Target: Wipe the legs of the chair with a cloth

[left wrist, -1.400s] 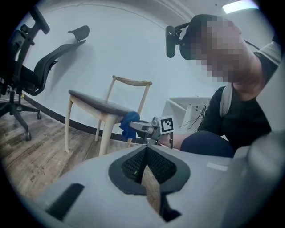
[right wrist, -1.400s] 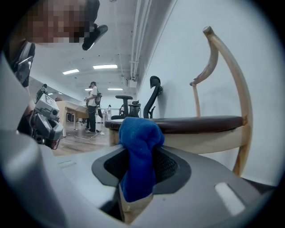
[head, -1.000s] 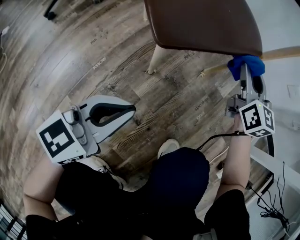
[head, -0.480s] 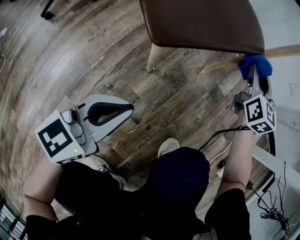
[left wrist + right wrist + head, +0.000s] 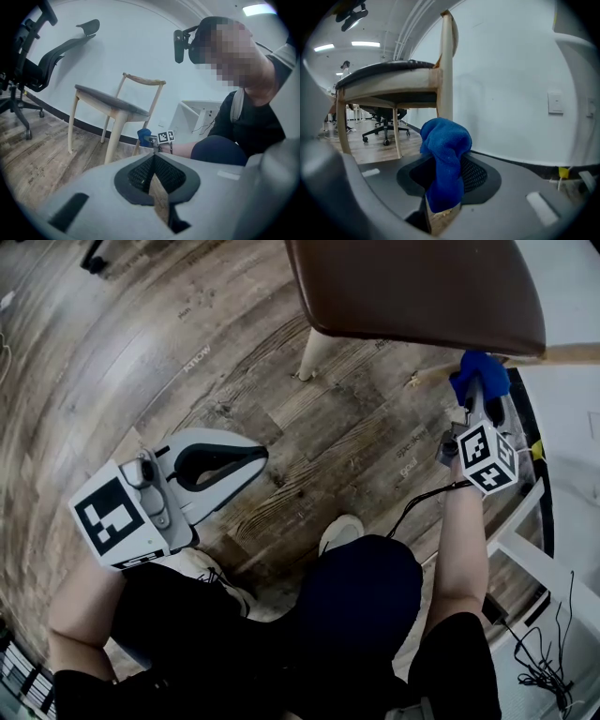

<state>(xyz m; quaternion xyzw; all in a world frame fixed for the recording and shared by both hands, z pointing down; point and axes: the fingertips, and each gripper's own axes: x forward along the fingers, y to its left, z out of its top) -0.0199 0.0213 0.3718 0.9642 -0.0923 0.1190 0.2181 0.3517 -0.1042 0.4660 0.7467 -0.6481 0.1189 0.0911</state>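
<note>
A wooden chair with a brown seat [image 5: 412,287] stands at the top of the head view, its pale legs [image 5: 314,352] on the floor. My right gripper [image 5: 478,395] is shut on a blue cloth [image 5: 483,374], which lies against a thin rear leg [image 5: 429,376] under the seat's right corner. In the right gripper view the blue cloth [image 5: 444,154] bulges out of the jaws directly in front of the upright leg [image 5: 446,70]. My left gripper [image 5: 246,463] hangs low at the left, shut and empty, far from the chair [image 5: 112,105].
A wood-plank floor [image 5: 169,362] spreads to the left. A white wall with a dark baseboard [image 5: 520,159] runs close behind the chair. A black office chair [image 5: 28,70] stands far left. A white frame and cables [image 5: 544,615] lie at lower right. The person's knee and shoe [image 5: 342,535] are below.
My right gripper slid the cloth right along the leg, then back left and slightly closer to the seat. The left gripper has stayed where it was.
</note>
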